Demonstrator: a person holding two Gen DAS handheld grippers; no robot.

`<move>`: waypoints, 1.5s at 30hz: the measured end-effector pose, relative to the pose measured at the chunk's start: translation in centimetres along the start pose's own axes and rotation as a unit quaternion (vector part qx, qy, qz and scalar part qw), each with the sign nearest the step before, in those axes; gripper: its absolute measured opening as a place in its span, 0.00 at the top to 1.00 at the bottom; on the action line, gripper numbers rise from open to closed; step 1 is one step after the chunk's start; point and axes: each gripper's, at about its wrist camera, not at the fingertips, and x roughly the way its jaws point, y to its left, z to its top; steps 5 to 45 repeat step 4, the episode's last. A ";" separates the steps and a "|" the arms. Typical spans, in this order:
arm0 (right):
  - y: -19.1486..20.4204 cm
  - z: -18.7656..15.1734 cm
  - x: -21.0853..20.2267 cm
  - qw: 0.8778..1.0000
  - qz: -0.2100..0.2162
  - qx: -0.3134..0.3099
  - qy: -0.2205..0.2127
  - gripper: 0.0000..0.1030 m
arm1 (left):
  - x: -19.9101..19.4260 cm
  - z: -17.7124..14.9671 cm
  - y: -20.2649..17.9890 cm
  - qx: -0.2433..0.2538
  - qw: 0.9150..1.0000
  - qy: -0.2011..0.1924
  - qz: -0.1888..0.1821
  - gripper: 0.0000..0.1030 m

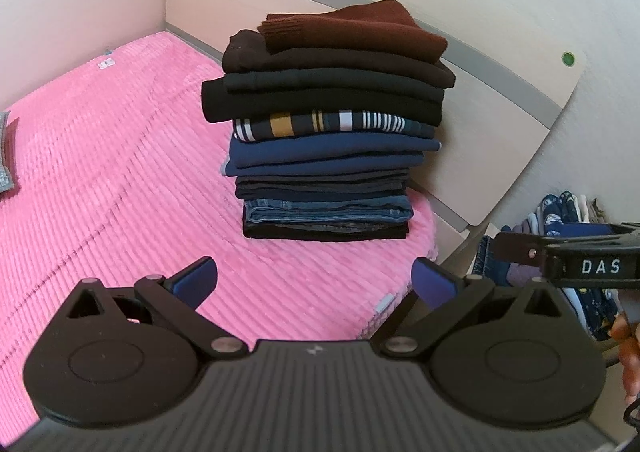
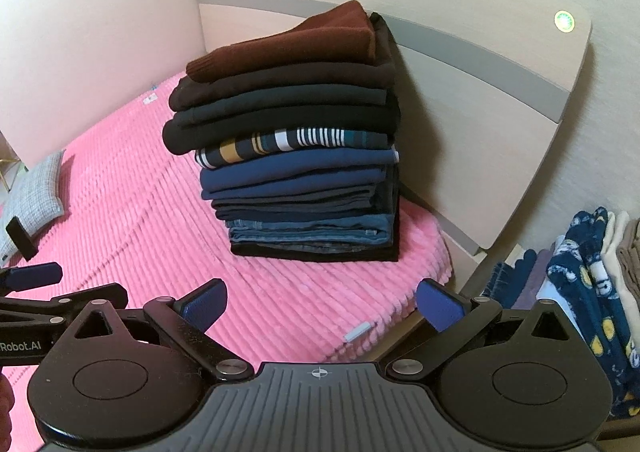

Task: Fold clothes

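Between garments, both tongs empty
The bed carries my folded stack at its headboard corner; unfolded clothes hang beyond the bed's edge, likely next; left tongs and right tongs gape wide

Black gripper, blue pads
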 end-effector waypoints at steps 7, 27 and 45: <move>0.0 -0.2 -0.3 1.000 -0.002 -0.001 -0.002 0.00 | -0.3 -0.1 -0.3 0.003 1.000 -0.009 -0.005 0.01; 0.0 -0.2 -0.3 1.000 -0.002 -0.001 -0.002 0.00 | -0.3 -0.1 -0.3 0.003 1.000 -0.009 -0.005 0.01; 0.0 -0.2 -0.3 1.000 -0.002 -0.001 -0.002 0.00 | -0.3 -0.1 -0.3 0.003 1.000 -0.009 -0.005 0.01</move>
